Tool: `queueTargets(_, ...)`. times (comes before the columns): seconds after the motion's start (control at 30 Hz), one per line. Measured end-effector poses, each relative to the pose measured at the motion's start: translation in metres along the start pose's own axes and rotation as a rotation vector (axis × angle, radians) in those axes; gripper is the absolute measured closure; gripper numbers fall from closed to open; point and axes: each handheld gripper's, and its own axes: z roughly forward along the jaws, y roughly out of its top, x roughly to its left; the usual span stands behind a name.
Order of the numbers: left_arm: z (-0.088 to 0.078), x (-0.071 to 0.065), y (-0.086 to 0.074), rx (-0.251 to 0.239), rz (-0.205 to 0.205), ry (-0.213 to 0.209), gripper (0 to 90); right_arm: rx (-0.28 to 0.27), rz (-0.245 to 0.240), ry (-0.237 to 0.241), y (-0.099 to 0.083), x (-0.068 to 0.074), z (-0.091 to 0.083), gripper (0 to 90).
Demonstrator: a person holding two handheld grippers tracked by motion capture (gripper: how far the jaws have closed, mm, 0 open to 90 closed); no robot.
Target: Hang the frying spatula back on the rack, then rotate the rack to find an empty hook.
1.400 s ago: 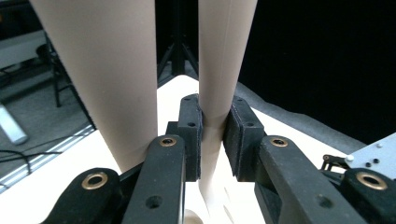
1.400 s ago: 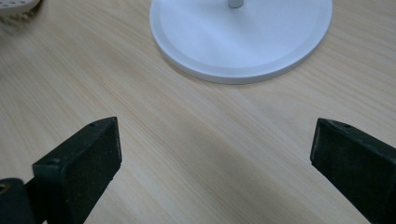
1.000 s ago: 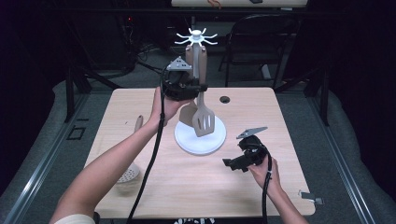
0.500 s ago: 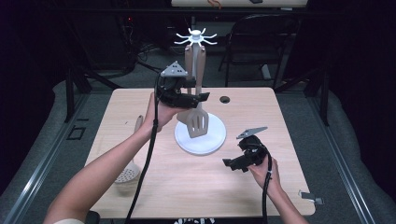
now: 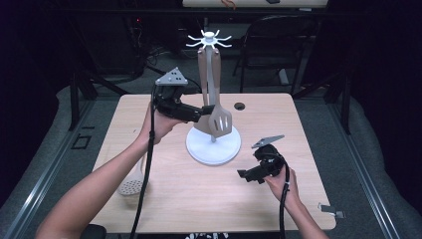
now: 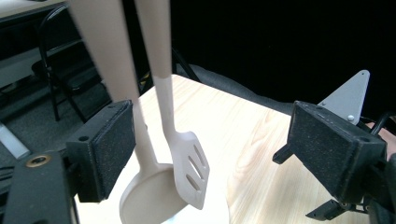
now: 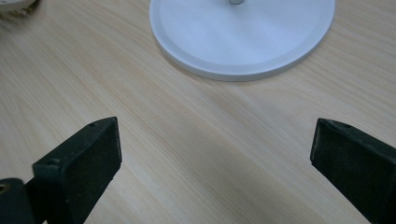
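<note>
The left gripper (image 5: 206,110) — fingers just opened, holding nothing — sits beside the slotted spatula (image 5: 220,119), hanging upright from the rack (image 5: 209,40); the right gripper (image 5: 245,175), open, rests farther off.

Wood table (image 5: 308,199) w/ white rack base (image 5: 214,148) & skimmer (image 5: 131,185) on it

A utensil stand (image 5: 213,147) sits mid-table (image 5: 298,199), with a slotted turner (image 5: 219,119) and a spoon (image 5: 202,74) hanging from it. A skimmer (image 5: 132,185) lies near the table's left edge.
</note>
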Motion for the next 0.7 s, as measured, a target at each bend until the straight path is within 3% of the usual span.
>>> queueTargets(0.43,-0.02,0.023,0.01,-0.037,-0.038,0.063,10.8,0.012,-0.002,-0.002,0.0,-0.001,0.0,1.8)
queueTargets(0.6,-0.027,0.03,0.018,-0.071,-0.026,0.077,17.2,0.017,0.001,0.002,0.0,-0.001,0.0,2.0)
queueTargets(0.7,-0.031,0.034,0.025,-0.092,-0.018,0.086,26.7,0.017,-0.001,0.006,0.0,-0.001,0.001,2.2)
